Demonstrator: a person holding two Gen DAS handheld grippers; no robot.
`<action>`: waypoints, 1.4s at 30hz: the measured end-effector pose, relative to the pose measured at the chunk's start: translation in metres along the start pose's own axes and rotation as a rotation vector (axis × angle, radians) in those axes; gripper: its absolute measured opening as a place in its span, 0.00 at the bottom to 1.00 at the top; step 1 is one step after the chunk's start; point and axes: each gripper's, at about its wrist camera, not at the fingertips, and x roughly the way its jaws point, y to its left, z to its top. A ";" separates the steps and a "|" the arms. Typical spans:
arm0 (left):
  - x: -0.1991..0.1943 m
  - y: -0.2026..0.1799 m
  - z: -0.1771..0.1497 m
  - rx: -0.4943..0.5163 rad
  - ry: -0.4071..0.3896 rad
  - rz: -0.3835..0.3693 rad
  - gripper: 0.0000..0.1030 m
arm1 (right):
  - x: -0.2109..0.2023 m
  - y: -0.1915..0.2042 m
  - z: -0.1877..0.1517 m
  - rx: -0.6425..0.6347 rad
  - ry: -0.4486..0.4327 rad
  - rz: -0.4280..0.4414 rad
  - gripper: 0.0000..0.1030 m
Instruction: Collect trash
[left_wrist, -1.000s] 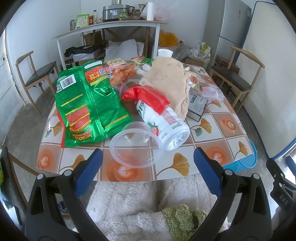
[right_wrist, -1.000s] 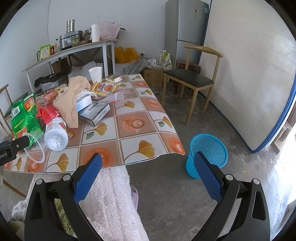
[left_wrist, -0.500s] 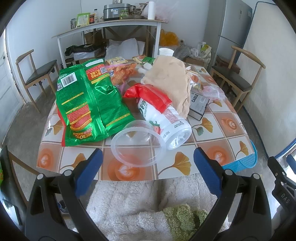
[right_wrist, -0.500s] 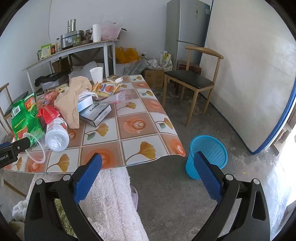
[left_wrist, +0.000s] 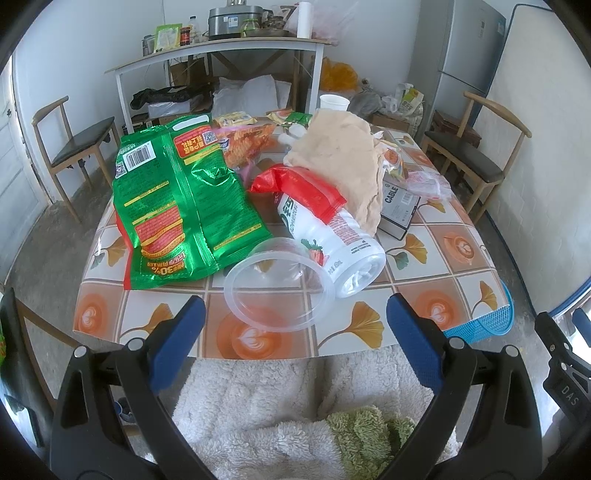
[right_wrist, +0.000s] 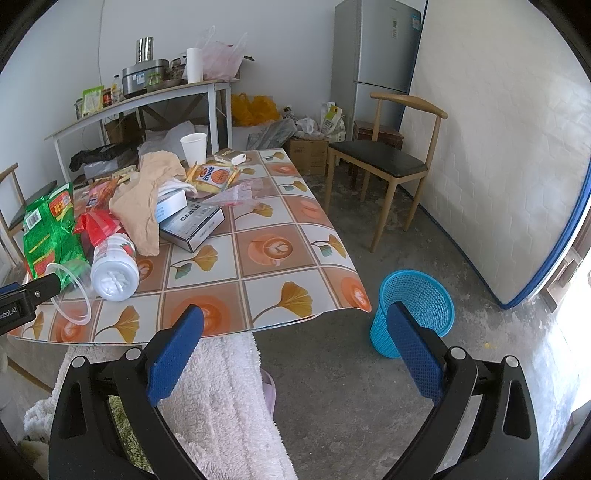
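I'm lining up the first pickup: left gripper (left_wrist: 293, 325) wide open, empty, facing the clear tub (left_wrist: 279, 282) at the table's near edge. Right gripper (right_wrist: 295, 345) open, empty, bin (right_wrist: 417, 306) beyond. Next, close on the tub's rim.

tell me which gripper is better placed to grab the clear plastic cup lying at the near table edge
Left. The left gripper is open and faces the clear plastic cup, which lies just ahead between its fingers. The right gripper is open too, but points off the table toward the blue basket.
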 end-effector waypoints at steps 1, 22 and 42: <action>0.000 0.000 0.000 0.000 0.000 0.000 0.92 | 0.000 0.000 0.000 0.001 0.000 0.000 0.94; 0.001 0.004 -0.002 0.002 0.006 0.003 0.92 | 0.000 0.001 0.001 0.008 -0.005 0.002 0.94; -0.005 -0.004 -0.009 0.026 -0.017 -0.064 0.92 | 0.013 0.008 0.012 -0.005 -0.005 0.036 0.94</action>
